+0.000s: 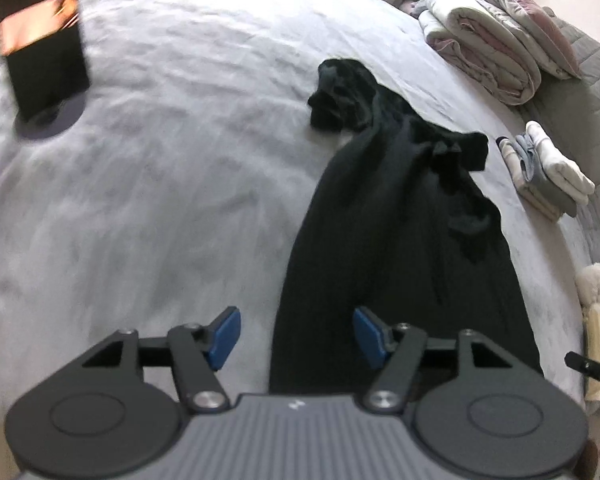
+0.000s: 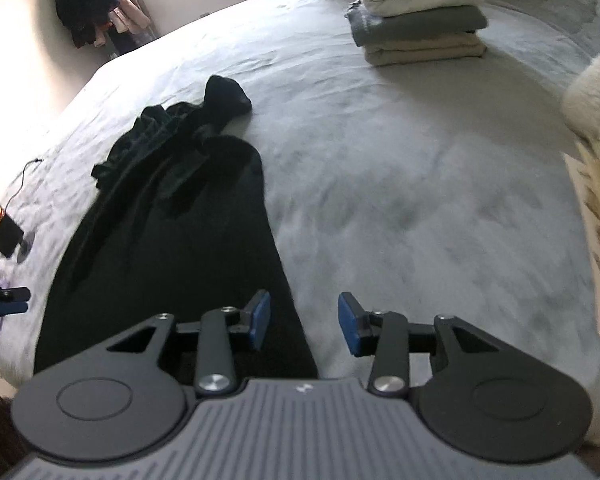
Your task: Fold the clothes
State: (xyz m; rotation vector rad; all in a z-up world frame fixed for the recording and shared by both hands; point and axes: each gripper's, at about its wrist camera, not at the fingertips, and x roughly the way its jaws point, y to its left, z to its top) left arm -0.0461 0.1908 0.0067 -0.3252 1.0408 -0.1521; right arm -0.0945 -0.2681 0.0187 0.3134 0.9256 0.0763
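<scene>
Left view only: rolled pink-and-white quilts (image 1: pixel 488 52) by the bed edge.
Right view only: a neat stack of folded clothes (image 2: pixel 420 12), white on top.
Black garment (image 2: pixel 172 248): long, soft, bunched at the far end, flat on the wrinkly grey sheet (image 1: pixel 160 184).
Left gripper (image 1: pixel 296 338): blue pads apart, holding nothing.
Right gripper (image 2: pixel 304 320): apart, empty, over the garment's near edge.

Before you spreads a grey bed (image 2: pixel 380 184): a long black garment (image 2: pixel 172 240) lies flat, folded clothes (image 2: pixel 420 12) stacked far off, a phone on a stand (image 2: pixel 0 224) at left.
</scene>
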